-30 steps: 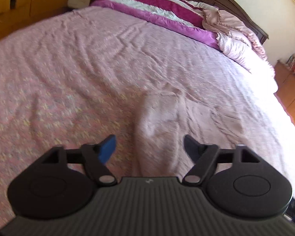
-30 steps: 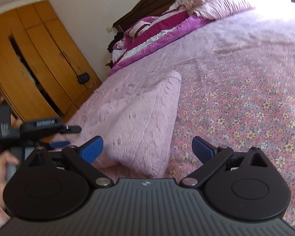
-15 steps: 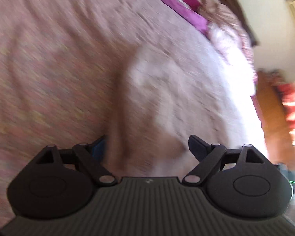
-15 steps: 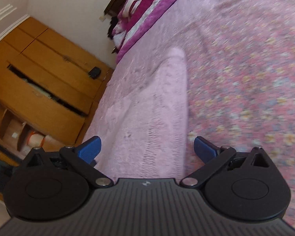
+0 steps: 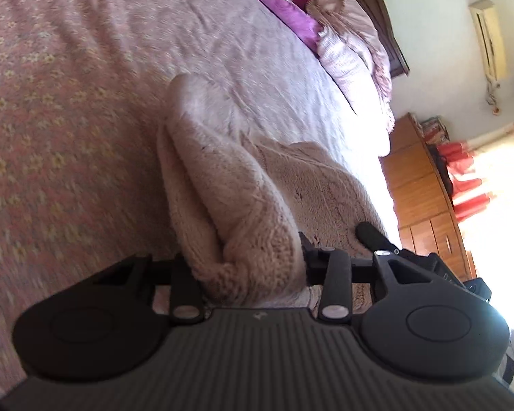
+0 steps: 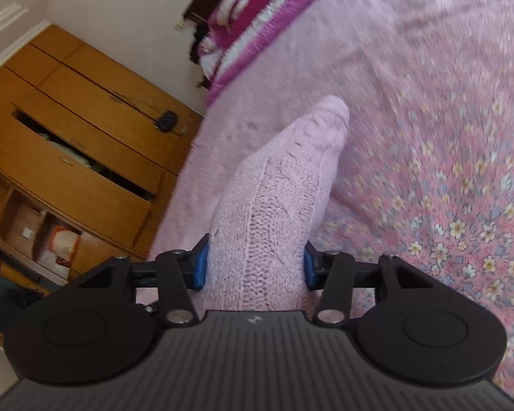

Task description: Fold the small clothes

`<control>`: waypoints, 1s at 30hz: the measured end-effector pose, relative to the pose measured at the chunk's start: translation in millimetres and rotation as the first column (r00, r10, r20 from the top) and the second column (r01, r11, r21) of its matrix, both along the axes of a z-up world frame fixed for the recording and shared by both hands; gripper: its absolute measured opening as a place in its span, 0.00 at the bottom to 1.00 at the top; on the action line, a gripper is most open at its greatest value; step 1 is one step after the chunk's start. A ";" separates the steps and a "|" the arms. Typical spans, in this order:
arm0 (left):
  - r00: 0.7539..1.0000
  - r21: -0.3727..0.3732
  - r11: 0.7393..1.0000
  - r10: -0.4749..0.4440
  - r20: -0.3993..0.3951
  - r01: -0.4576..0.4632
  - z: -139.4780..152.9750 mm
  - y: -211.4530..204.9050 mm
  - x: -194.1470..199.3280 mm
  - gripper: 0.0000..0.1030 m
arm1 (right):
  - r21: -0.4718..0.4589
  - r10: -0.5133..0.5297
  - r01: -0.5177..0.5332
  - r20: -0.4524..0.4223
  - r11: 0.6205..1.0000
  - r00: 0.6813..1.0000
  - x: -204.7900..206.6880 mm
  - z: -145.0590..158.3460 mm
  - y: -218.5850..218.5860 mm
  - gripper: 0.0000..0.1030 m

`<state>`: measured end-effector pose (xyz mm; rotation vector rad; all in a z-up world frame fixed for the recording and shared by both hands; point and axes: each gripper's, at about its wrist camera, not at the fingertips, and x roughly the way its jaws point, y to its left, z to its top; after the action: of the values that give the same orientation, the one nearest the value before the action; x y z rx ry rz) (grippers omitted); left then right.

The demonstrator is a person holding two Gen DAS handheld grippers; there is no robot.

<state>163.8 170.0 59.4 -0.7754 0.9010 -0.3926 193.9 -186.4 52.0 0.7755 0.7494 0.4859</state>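
Note:
A pink cable-knit garment (image 5: 222, 178) lies on the floral bedspread (image 5: 51, 144), folded into a thick roll along its length. My left gripper (image 5: 246, 260) is closing its jaws around one bunched near end of it, and the cloth fills the gap and covers the pads. In the right wrist view the same garment (image 6: 291, 178) runs away from me as a raised ridge. My right gripper (image 6: 255, 267) is closing too, and its blue pads (image 6: 198, 267) press on both sides of the knit.
A magenta and white quilt (image 6: 250, 10) is heaped at the head of the bed. A wooden wardrobe (image 6: 78, 144) with a gaping drawer stands beside the bed. A wooden cabinet (image 5: 425, 188) and red curtains (image 5: 462, 157) stand on the other side.
Both grippers went from wide open beside the flat garment to closed around it. The garment's near end is now lifted and bunched, and both views have rolled.

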 end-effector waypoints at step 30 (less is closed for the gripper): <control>0.985 0.450 0.884 -0.165 0.049 0.126 -11.7 -69.0 -145.5 0.71 | -0.230 -0.131 0.125 -0.010 0.965 0.991 -201.8 -31.6 -64.1 0.76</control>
<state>18.2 101.0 47.6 -0.2655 0.9263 -0.3299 -7.9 -250.5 20.4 0.6105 0.7580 0.2674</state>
